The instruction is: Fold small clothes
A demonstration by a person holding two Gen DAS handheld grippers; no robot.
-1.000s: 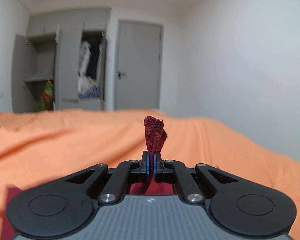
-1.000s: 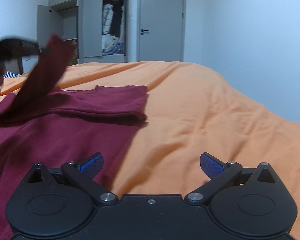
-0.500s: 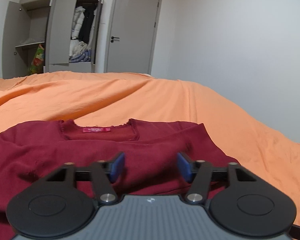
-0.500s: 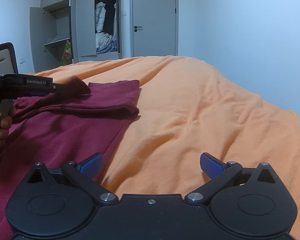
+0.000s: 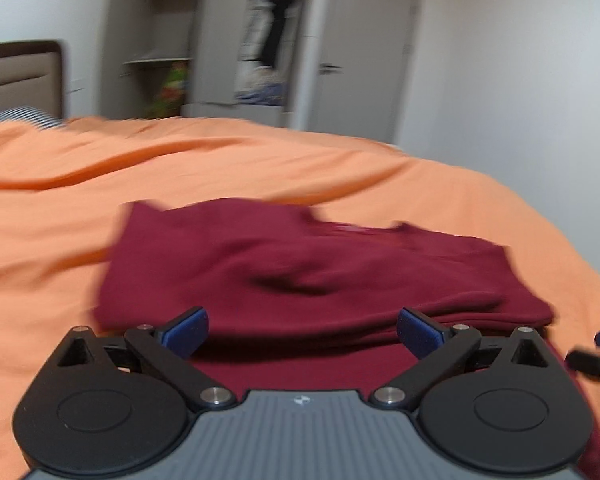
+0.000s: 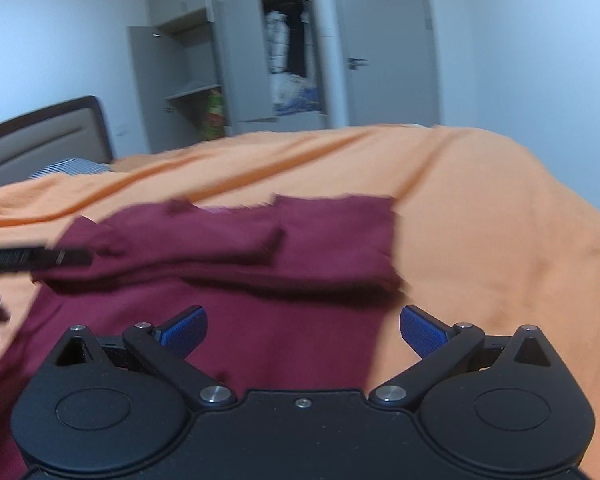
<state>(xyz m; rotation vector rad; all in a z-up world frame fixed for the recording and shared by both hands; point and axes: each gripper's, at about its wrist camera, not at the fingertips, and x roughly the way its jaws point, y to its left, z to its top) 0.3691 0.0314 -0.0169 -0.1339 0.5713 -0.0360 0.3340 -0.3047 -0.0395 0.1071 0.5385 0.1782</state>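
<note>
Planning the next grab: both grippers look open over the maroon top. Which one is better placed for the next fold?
Probably left. The left gripper, open, has the maroon top's folded edge between its fingers. The right gripper, also open, straddles the garment's side edge, half over the orange bedspread.

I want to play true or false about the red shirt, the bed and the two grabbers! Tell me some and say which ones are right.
1. The dark red shirt lies on an orange bed cover. True.
2. The left gripper is squeezing the shirt. False: its jaws stand wide open with nothing between them.
3. The right gripper is open too. True.
4. The wardrobe doors are all shut. False: they stand open, and clothes show inside.
5. The shirt is green. False: it is dark red.
</note>
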